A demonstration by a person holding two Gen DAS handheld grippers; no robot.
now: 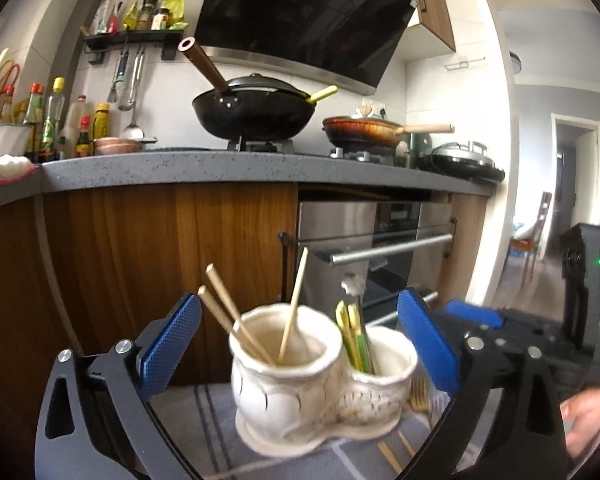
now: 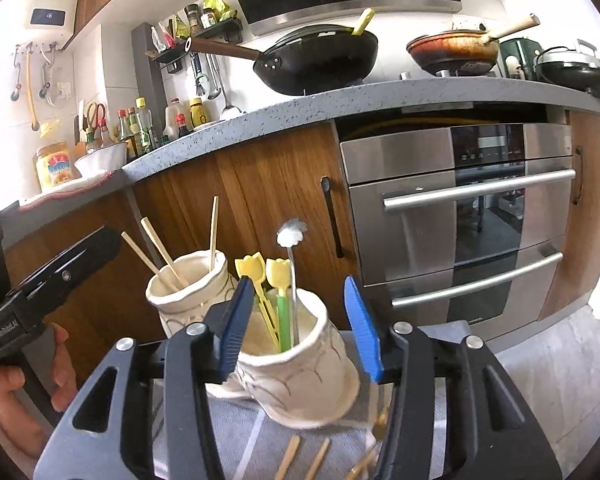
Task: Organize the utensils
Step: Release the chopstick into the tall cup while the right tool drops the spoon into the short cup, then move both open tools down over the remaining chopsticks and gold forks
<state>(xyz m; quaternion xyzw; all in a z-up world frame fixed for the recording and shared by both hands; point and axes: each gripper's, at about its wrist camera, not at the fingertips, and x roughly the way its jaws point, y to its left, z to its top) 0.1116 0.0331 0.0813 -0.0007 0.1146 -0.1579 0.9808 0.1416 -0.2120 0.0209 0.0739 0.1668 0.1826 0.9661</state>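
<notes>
At lower centre, the left hand-held gripper [image 1: 298,344] gapes wide around the cream double-cup ceramic holder [image 1: 320,384], gripping nothing. The right hand-held gripper [image 2: 300,328] likewise stands open astride its cup of yellow tulip-topped picks [image 2: 268,280]; wooden chopsticks [image 1: 236,320] lean in the other

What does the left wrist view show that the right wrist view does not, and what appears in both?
Only the left wrist view shows the doorway into the next room with a chair. Only the right wrist view shows the white wall heater and the yellow tulip-shaped tops of the picks. Both show the two-cup ceramic holder holding chopsticks, both pans on the stove and the steel oven. Both grippers' jaws are open around the holder.
</notes>
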